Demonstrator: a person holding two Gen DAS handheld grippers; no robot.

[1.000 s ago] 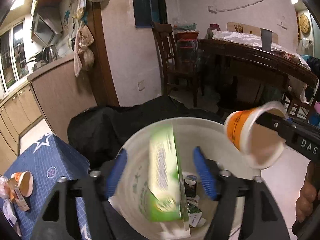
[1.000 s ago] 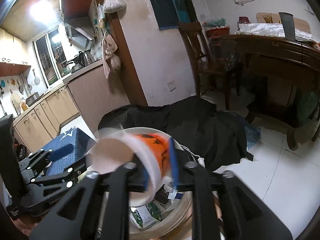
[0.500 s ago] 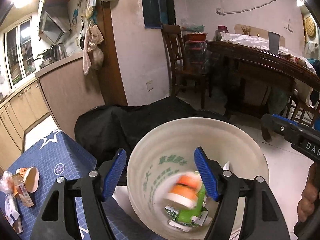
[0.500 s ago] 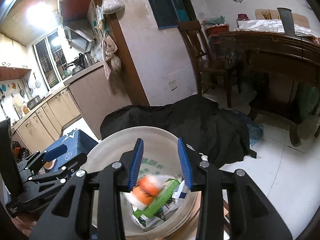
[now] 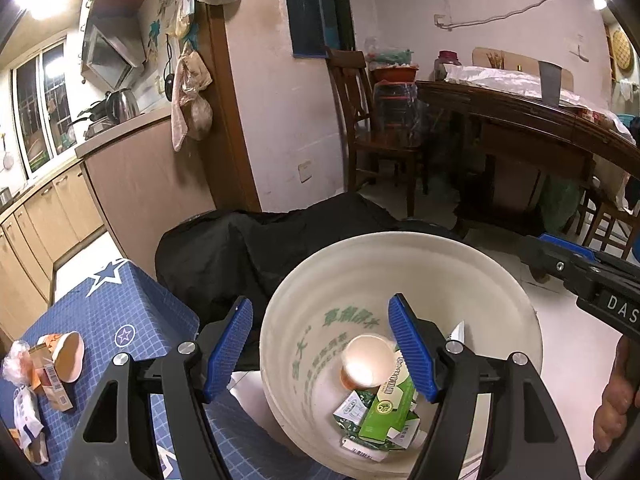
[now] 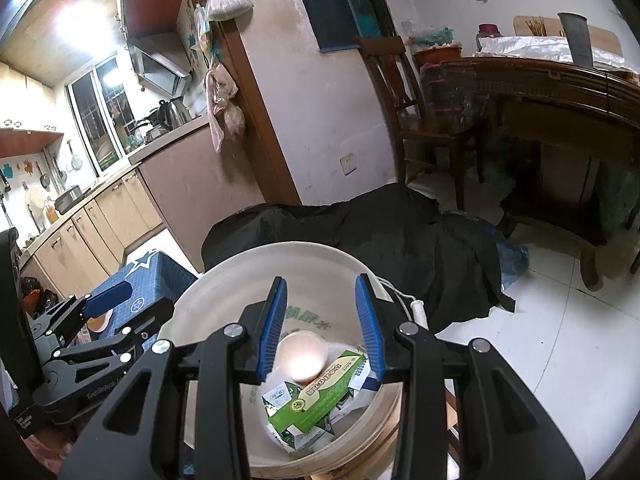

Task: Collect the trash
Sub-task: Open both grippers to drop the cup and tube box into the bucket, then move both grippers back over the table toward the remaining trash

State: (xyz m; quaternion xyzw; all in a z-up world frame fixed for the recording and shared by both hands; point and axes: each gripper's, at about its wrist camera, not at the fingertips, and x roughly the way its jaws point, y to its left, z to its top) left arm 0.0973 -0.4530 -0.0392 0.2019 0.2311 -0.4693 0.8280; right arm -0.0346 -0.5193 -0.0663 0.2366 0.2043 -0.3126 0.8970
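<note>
A white plastic bucket (image 5: 440, 276) stands just past the blue table's edge. Inside it an orange paper cup (image 5: 366, 362) sits mouth up beside a green carton (image 5: 386, 408) on other wrappers. My left gripper (image 5: 320, 350) hovers open over the bucket's near left rim, with nothing between its blue pads. In the right wrist view my right gripper (image 6: 320, 326) hangs open and empty above the bucket (image 6: 320, 268), over the cup (image 6: 302, 354) and the carton (image 6: 320, 392). Each gripper shows in the other's view: right (image 5: 560, 252), left (image 6: 136, 304).
The blue star-patterned table (image 5: 120, 312) carries more trash at its left: a tipped paper cup (image 5: 66, 350) and several wrappers (image 5: 24, 412). A black cloth heap (image 5: 248, 252) lies behind the bucket. A wooden chair (image 5: 372, 140) and a dark table (image 5: 520, 120) stand farther back.
The green carton dropped from my left gripper into the bucket. My right gripper let go of the orange cup, which fell in and now rests mouth up. The left view shifted slightly.
</note>
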